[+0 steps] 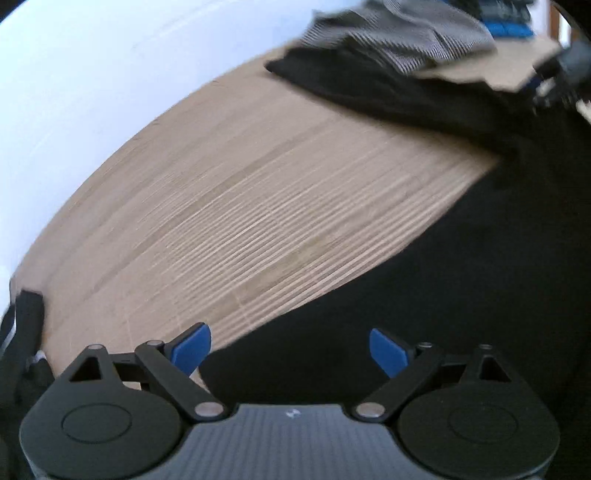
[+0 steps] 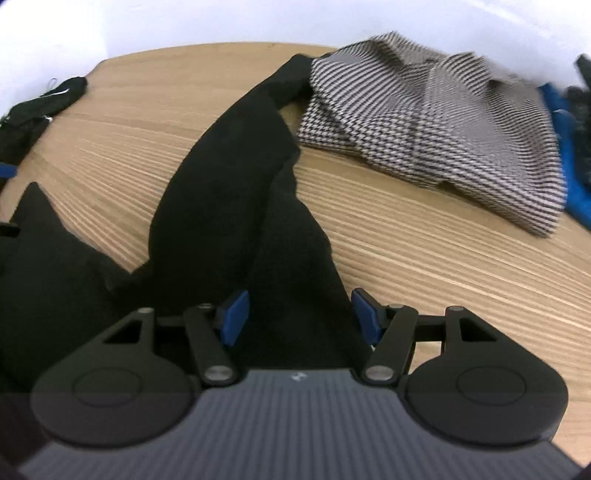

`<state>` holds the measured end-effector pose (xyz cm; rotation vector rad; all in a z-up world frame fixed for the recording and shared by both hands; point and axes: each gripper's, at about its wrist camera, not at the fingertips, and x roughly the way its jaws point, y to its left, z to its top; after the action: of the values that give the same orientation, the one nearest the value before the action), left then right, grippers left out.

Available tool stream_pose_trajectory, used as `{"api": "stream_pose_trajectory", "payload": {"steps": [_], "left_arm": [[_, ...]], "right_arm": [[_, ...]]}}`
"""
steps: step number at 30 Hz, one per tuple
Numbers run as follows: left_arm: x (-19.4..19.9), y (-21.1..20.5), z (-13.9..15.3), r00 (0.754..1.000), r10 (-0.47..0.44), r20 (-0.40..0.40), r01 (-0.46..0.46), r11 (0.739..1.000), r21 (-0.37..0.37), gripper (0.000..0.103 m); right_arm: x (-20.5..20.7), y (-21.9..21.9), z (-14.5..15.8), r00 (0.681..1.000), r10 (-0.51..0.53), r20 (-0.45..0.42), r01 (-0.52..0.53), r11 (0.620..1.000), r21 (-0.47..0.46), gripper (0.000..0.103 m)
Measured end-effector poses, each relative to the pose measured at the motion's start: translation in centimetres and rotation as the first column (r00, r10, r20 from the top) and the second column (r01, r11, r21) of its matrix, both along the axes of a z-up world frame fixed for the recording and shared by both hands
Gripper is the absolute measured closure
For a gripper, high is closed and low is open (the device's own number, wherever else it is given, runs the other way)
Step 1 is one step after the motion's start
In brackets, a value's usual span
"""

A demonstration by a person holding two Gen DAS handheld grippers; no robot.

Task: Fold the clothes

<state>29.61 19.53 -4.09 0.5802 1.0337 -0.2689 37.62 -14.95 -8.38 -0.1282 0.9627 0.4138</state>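
Observation:
A black garment [image 2: 229, 166] lies spread on the wooden table [image 2: 443, 266], with a long sleeve running away toward the far edge. My right gripper [image 2: 300, 315] hovers over the near end of that sleeve. It is open, and the black cloth shows between its blue pads [image 2: 234, 317] without being pinched. In the left wrist view the same black garment [image 1: 480, 258] fills the right and lower side. My left gripper [image 1: 290, 350] stands wide open over its edge, where cloth meets the bare table [image 1: 221, 184], and holds nothing.
A crumpled black-and-white checked garment [image 2: 443, 129] lies at the far right, touching the sleeve's far end; it shows as the checked garment [image 1: 399, 33] at the top of the left view. Blue cloth [image 2: 576, 192] sits beyond it. A small black item [image 2: 44, 99] rests at the far left by the white wall.

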Motion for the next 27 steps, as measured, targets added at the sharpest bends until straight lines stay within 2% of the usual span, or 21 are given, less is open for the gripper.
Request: {"api": "stream_pose_trajectory", "payload": {"steps": [2, 4, 7, 11, 12, 13, 14, 16, 17, 18, 19, 21, 27], "left_arm": [[0.8, 1.4, 0.1, 1.0, 0.01, -0.025, -0.01, 1.0, -0.007, 0.008], [1.4, 3.5, 0.4, 0.997, 0.059, -0.055, -0.063, 0.995, -0.074, 0.008], [2.1, 6.7, -0.1, 0.984, 0.131, -0.123, -0.152, 0.971, -0.182, 0.008], [3.0, 7.8, -2.1, 0.972, 0.164, -0.17, -0.196, 0.961, -0.193, 0.011], [3.1, 7.8, -2.4, 0.972, 0.161, -0.169, -0.196, 0.957, -0.214, 0.011], [3.2, 8.0, -2.4, 0.972, 0.163, -0.167, -0.202, 0.946, -0.253, 0.022], [3.3, 8.1, -2.3, 0.972, 0.167, -0.165, -0.209, 0.935, -0.287, 0.027], [3.2, 8.2, -2.0, 0.974, 0.173, -0.143, -0.212, 0.92, -0.33, 0.065], [3.2, 8.2, -1.9, 0.974, 0.172, -0.148, -0.214, 0.913, -0.348, 0.076], [3.1, 8.2, -1.7, 0.972, 0.178, -0.153, -0.223, 0.905, -0.362, 0.082], [3.0, 8.1, -1.6, 0.972, 0.183, -0.147, -0.225, 0.904, -0.363, 0.082], [2.3, 7.8, -1.1, 0.976, 0.184, -0.117, -0.215, 0.909, -0.357, 0.083], [-1.9, 8.0, 3.4, 0.98, 0.2, -0.01, -0.186, 0.889, -0.419, 0.083]], "right_arm": [[0.3, 0.1, -0.3, 0.999, 0.03, -0.014, -0.03, 0.999, 0.013, 0.037], [0.1, 0.2, -0.3, 0.999, 0.049, -0.003, -0.049, 0.999, 0.013, 0.036], [-0.6, 0.3, -0.4, 0.998, 0.063, 0.019, -0.063, 0.998, 0.02, 0.031], [-0.9, 0.5, -0.7, 0.996, 0.067, 0.052, -0.068, 0.997, 0.019, 0.029], [-0.8, 0.5, -0.7, 0.997, 0.061, 0.054, -0.062, 0.998, 0.023, 0.029], [-0.7, 0.5, -0.7, 0.997, 0.054, 0.055, -0.056, 0.998, 0.029, 0.029], [-0.6, 0.6, -0.7, 0.997, 0.048, 0.053, -0.05, 0.998, 0.034, 0.029], [-0.3, 0.7, -0.6, 0.997, 0.049, 0.057, -0.051, 0.998, 0.033, 0.037], [-0.2, 0.9, -0.6, 0.996, 0.06, 0.063, -0.062, 0.998, 0.031, 0.054], [-0.1, 1.0, -0.5, 0.996, 0.071, 0.059, -0.073, 0.997, 0.04, 0.082], [0.3, 0.9, -0.3, 0.997, 0.068, 0.041, -0.071, 0.995, 0.064, 0.091], [0.6, 0.6, 0.3, 0.999, 0.047, 0.028, -0.049, 0.993, 0.105, 0.091], [-2.9, -0.9, 4.9, 0.991, 0.064, 0.114, -0.082, 0.983, 0.166, 0.091]]}}
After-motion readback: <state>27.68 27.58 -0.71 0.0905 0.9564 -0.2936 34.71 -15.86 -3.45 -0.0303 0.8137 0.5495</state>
